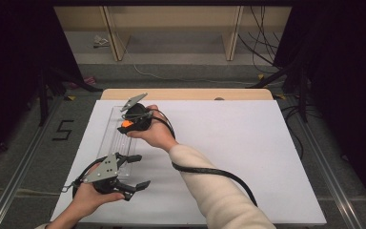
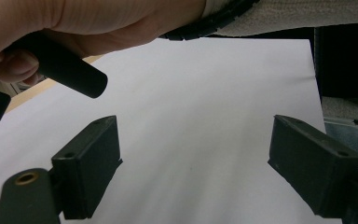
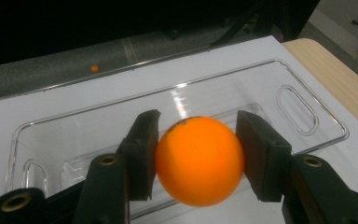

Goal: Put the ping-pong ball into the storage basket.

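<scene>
Orange ball [image 3: 199, 161], black claw [image 3: 196, 154] pads, clear plastic tray [image 3: 303, 93], white table cover [image 1: 228, 143]

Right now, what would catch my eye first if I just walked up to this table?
Most striking is the bright orange ball, pinched between the black jaws of the right tongs just above a clear plastic tray on the white table. Nearer the person, the left tongs are spread wide with nothing between them.
</scene>
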Motion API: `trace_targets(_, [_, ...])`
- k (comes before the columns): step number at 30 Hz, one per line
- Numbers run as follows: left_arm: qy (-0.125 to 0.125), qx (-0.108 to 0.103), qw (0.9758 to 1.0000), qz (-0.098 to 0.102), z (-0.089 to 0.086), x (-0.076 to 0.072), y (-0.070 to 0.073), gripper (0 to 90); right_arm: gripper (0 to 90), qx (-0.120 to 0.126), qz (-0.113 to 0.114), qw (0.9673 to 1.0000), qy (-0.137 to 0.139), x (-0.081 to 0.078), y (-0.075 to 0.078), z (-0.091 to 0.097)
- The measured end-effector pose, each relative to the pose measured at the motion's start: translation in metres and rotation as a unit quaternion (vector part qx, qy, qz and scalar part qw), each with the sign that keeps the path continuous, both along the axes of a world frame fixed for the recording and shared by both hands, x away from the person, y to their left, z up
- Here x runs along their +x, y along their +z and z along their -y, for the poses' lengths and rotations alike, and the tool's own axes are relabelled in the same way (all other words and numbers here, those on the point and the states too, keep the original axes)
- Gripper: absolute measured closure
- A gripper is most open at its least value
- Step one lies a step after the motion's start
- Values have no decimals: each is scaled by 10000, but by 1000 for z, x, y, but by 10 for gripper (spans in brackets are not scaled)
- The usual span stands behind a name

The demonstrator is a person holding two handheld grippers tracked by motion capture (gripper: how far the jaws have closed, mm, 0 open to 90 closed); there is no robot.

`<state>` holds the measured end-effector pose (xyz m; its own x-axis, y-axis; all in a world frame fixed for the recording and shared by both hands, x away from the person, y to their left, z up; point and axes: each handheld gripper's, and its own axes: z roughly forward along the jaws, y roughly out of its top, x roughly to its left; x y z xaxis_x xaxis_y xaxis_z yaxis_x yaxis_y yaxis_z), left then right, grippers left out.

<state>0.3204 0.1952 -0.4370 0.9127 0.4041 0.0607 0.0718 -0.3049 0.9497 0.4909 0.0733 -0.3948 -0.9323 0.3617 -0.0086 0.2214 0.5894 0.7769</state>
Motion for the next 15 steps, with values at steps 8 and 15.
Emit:
trace_targets(8, [-5,-2,10000,-4,0,0,0,159,513,-18,-19,10000,2,2,-3,-3])
trace_targets(15, [-6,0,10000,-8,0,0,0,160,513,-29,-58,10000,-9,5,-6,-7])
